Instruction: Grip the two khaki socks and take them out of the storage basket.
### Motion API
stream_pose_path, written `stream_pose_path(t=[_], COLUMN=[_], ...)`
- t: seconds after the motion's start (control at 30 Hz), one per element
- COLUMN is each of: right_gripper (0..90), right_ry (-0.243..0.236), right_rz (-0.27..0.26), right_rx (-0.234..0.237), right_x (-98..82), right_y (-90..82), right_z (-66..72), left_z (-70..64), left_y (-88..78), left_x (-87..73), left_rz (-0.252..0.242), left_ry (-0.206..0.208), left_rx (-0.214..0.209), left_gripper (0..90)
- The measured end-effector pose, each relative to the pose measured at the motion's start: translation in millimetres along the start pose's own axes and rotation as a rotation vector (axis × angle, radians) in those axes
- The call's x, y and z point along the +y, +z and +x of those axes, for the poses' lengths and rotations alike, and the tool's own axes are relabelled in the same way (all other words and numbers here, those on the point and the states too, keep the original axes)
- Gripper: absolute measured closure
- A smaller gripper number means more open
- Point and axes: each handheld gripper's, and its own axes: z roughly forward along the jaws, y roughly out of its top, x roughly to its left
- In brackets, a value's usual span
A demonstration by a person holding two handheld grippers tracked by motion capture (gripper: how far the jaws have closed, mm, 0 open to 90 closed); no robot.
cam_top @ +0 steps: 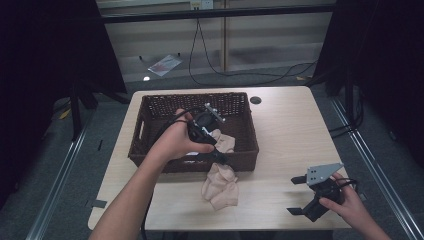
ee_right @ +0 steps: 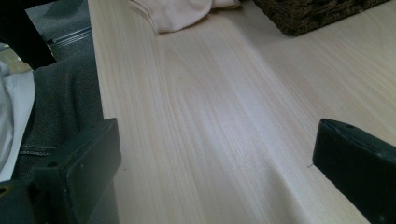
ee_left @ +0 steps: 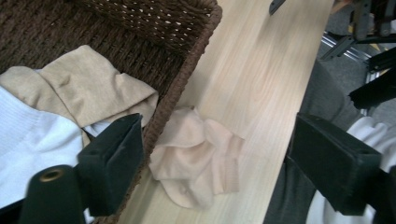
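left tongs [cam_top: 218, 156]: wide open over the dark brown wicker basket [cam_top: 150, 107], gripping nothing | done: tan and white socks [ee_left: 84, 79] inside | left: crumpled peach sock [cam_top: 220, 185] lying on the pale wood counter [cam_top: 285, 130], touching the basket | right tongs [cam_top: 298, 195]: open, empty

The white cloth [ee_left: 28, 140] is cut off at the picture's left edge, perhaps a sock

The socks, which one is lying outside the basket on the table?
The pale pink sock, crumpled on the bare tabletop just against the basket's outer wall. The tan sock and the white one lie inside the basket.
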Motion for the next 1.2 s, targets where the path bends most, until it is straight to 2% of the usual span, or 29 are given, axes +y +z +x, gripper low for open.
stream_pose_path(t=[0.03,0.2,0.43,0.57,0.73,0.83,0.9,1.13,1.2], right_gripper=[0.8,0.8,0.8,0.9,0.8,0.9,0.9,0.9,0.9], right_ry=[0.0,-0.001,-0.005,-0.005,-0.003,-0.005,-0.005,-0.006,-0.001], right_rz=[0.0,0.001,-0.003,-0.002,-0.002,-0.001,-0.002,-0.002,0.001], right_rx=[0.001,0.0,0.0,0.0,0.0,-0.001,-0.001,-0.001,0.0], right_x=[0.1,0.1,0.0,0.0,0.1,0.1,0.1,0.2,0.1], right_y=[0.0,0.1,-0.3,-0.2,-0.2,-0.2,-0.2,0.0,-0.4], right_z=[0.0,-0.1,-0.4,-0.2,-0.3,-0.1,-0.1,-0.2,0.4], left_z=[0.3,0.5,-3.1,-1.9,-2.5,-2.6,-2.0,-5.2,-6.4], left_y=[1.6,4.4,14.0,19.5,28.7,33.5,36.3,40.9,43.0], left_x=[-3.2,-8.5,-18.0,-26.2,-35.8,-40.1,-42.5,-49.1,-51.6], left_rz=[-0.015,-0.023,-0.028,-0.043,-0.033,-0.048,-0.047,-0.08,-0.083], left_ry=[0.002,0.012,0.011,0.003,0.004,-0.006,0.002,-0.005,0.006], left_rx=[0.013,0.034,0.024,0.036,0.032,0.028,0.029,0.023,0.024], left_gripper=[15.8,12.9,11.9,11.3,10.7,10.7,10.7,10.7,10.5])
